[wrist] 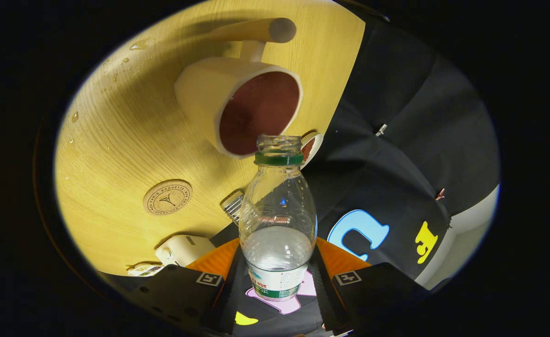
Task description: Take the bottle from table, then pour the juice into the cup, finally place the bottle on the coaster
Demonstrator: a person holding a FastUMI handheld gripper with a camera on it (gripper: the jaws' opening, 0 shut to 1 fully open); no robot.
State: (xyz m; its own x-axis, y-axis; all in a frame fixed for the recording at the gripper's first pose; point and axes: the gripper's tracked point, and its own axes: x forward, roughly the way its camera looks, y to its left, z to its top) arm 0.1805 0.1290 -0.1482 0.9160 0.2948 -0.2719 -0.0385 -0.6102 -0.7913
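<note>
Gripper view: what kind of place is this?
Likely a staged recording booth, not a home: black cloth wall behind a wooden table, with a cup, a coaster and the bottle in the hand-held gripper.

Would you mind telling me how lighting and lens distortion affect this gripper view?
Gripper view: fisheye bends the table edge; the whole scene sits tilted; the cup casts a soft shadow behind its handle; small highlights glint on the clear bottle, held between the fingers of the claw; focus is sharp throughout.
</note>
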